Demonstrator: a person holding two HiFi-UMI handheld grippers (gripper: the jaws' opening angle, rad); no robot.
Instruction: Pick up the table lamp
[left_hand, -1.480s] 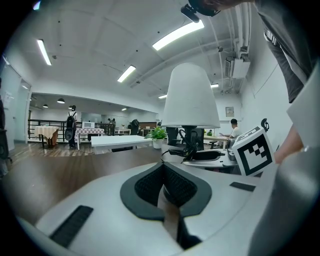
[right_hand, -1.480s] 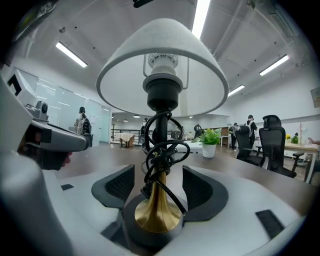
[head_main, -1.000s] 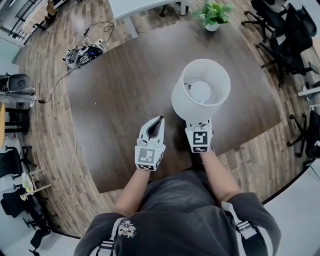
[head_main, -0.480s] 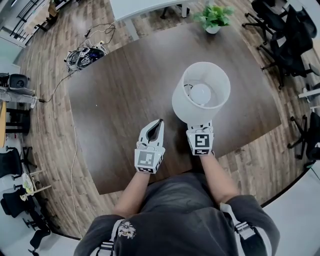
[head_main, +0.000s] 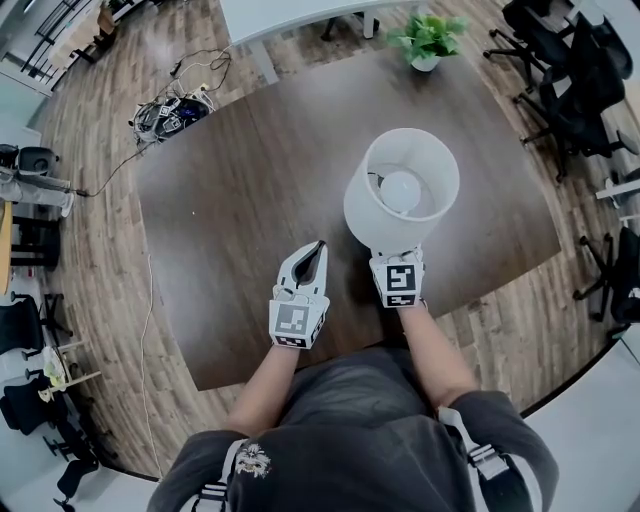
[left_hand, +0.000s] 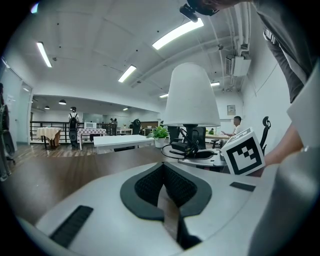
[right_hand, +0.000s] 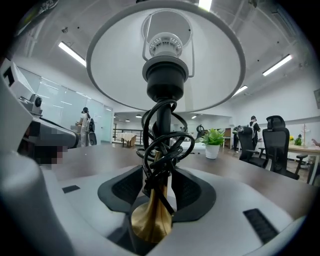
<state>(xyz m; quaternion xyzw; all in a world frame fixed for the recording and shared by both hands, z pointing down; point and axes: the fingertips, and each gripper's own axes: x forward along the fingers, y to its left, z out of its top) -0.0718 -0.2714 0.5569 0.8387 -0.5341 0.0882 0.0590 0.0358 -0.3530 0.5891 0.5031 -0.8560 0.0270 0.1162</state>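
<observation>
Step in hand: getting a grip at the lamp's foot, lift not yet done, by my read. The table lamp (head_main: 402, 190) sits centre-right of the head view on the dark table (head_main: 240, 190), with the right gripper (head_main: 397, 262) tucked under the near edge of its shade. In the right gripper view the brass stem (right_hand: 151, 215), wrapped in black cord (right_hand: 165, 145), stands between the two pads. The jaws are opening, with a sliver of gap on the right side, so this is no firm pinch. The left gripper (head_main: 318, 246) is lower centre, just left of the lamp and apart from it, with its jaws pressed together on nothing. Next move needs the right jaws to clamp squarely on the stem, not just on the loose cord loops, then a straight lift. The shade is top-heavy, so tipping is a risk. The lamp is upright with its long axis vertical; the shade opens toward the head camera and the bulb (head_main: 400, 190) shows inside. Whether the base rests on the table can't be seen.
</observation>
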